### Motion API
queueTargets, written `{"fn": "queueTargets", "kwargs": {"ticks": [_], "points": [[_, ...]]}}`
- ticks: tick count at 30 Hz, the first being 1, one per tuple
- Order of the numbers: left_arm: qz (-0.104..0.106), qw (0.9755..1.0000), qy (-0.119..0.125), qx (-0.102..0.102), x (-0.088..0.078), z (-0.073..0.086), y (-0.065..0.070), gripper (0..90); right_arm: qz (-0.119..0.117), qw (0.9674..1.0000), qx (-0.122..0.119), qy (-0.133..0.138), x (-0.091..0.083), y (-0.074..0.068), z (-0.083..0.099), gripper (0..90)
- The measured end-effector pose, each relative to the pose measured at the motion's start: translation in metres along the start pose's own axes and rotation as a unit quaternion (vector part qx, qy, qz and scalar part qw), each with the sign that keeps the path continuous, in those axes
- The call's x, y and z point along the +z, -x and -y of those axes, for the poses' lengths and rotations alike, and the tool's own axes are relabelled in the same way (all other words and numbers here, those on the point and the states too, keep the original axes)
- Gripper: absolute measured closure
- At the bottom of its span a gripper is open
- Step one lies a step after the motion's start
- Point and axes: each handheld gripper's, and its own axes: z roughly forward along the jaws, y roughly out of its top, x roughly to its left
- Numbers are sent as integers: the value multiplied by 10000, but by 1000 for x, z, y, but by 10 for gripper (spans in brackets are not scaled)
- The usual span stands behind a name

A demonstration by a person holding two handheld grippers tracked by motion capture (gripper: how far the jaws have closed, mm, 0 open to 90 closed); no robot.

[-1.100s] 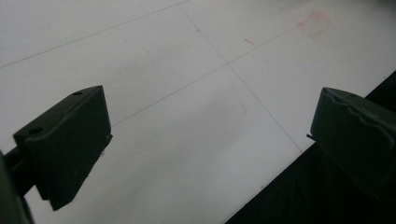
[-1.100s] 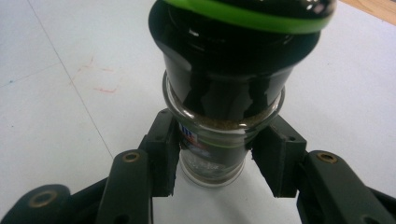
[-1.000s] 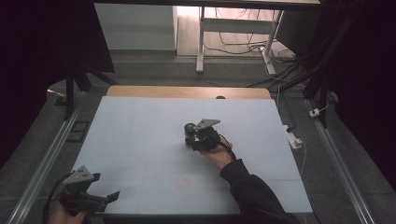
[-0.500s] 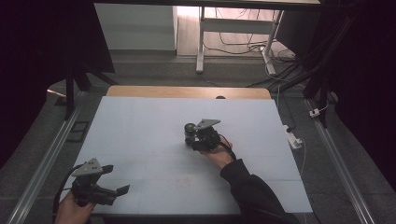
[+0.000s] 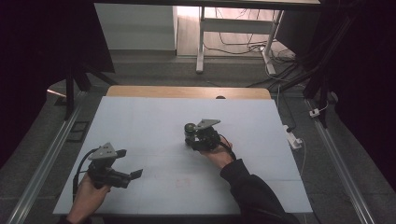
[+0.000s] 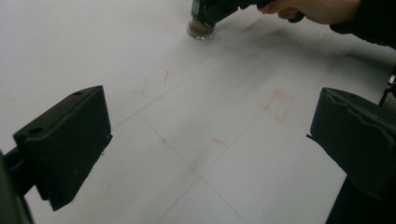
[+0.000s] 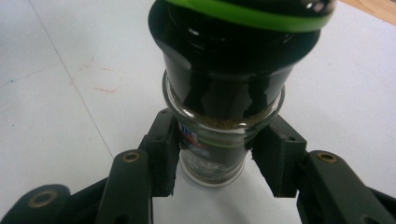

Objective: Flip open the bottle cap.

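Right gripper (image 7: 217,163) clamped on a glass spice jar (image 7: 212,135), pads pressing both sides of the glass body below its black cap; jar stands upright on the white table (image 5: 140,121), near the middle, slightly toward the far edge. Left gripper (image 6: 210,154) jaws wide apart, nothing between them, above the table's near left corner.

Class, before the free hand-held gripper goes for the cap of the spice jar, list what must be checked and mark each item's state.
1. Right hand-held gripper clamped on the spice jar glass: ok.
2. Jar standing upright on the table: ok.
3. Left hand-held gripper jaws open: ok.
4. Left hand-held gripper at the black cap: not ok, far short.
5. Table between them free of obstacles: ok.
6. Cap tightness: cannot tell.
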Motion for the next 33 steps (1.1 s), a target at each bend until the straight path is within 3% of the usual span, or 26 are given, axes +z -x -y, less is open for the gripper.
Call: {"fn": "queueTargets", "kwargs": {"ticks": [16,24,33], "points": [[35,9986,-289,449,56,-49,3,0,-8,10000,-15,-20,0,0,-1,525],[101,9978,-278,601,81,-64,2,0,-15,10000,-22,-24,0,0,-1,525],[112,9971,-307,690,98,-76,-3,0,-19,10000,-12,-24,0,0,-1,526]]}}
